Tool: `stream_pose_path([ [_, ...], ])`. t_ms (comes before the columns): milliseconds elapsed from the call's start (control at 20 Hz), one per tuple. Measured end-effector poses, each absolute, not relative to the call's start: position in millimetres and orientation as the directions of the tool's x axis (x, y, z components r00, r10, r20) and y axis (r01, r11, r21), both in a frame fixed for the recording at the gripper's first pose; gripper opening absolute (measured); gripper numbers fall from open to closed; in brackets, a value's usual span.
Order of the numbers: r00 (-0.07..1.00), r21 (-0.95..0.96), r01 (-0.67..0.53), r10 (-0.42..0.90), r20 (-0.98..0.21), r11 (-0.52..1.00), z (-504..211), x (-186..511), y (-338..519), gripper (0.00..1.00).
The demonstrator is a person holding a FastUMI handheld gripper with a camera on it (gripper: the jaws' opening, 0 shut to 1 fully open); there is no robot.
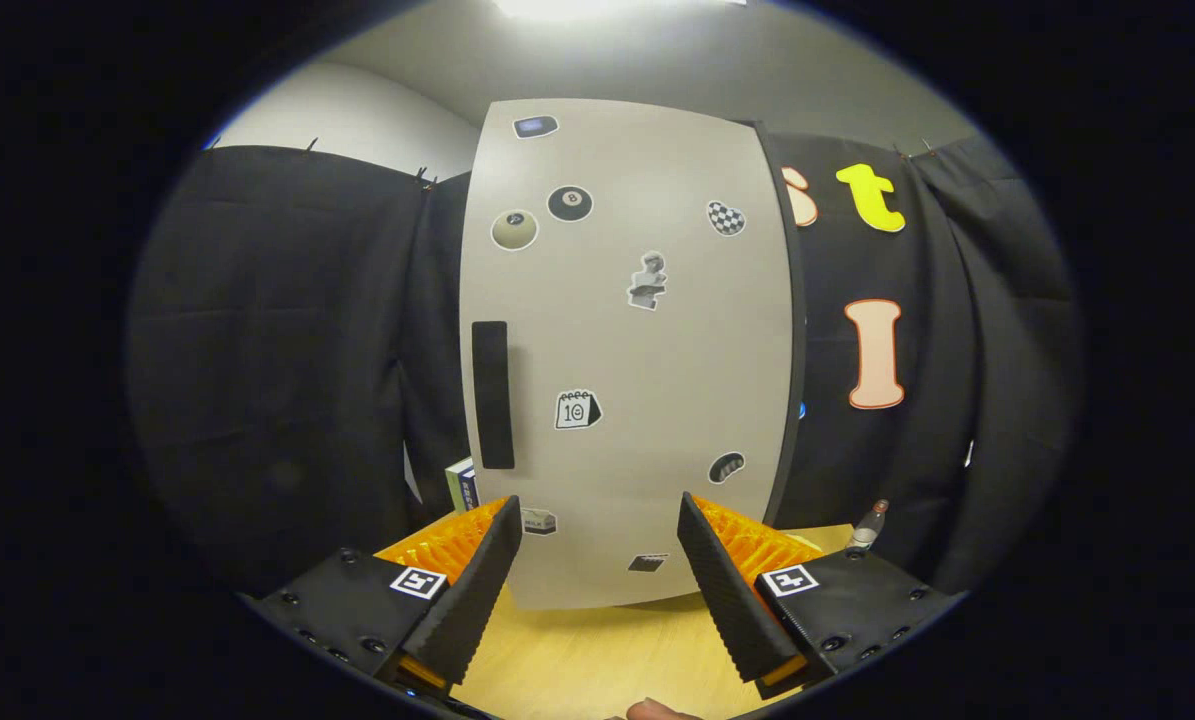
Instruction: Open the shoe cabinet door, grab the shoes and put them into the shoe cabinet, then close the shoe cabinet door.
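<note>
The shoe cabinet (637,350) stands upright just ahead of the fingers on a wooden table (597,650). Its pale grey door is shut and dotted with several stickers. A dark vertical handle (492,395) sits near the door's left edge, above the left finger. My gripper (597,545) is open, with nothing between its fingers, and it faces the lower part of the door.
A small box (462,485) stands at the cabinet's lower left, beside the left finger. A small bottle (869,525) stands at the right, beyond the right finger. Black cloth walls close the booth behind and on both sides. A fingertip (657,711) shows below the gripper.
</note>
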State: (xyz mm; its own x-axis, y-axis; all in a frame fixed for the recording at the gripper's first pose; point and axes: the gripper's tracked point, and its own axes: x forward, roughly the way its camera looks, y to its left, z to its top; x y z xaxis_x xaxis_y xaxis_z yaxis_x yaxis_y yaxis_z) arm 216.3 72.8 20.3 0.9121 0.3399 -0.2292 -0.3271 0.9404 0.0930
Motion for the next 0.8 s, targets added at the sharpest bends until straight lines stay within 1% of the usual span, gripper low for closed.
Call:
stream_pose_path([
  [450,0.930,0.112,-0.273,0.292,-0.222,0.955,14,185,36,0.98],
  [700,0.932,0.156,-0.263,0.292,-0.213,0.952,16,180,32,0.98],
  [800,0.934,0.146,-0.256,0.284,-0.218,0.956,14,178,30,0.98],
])
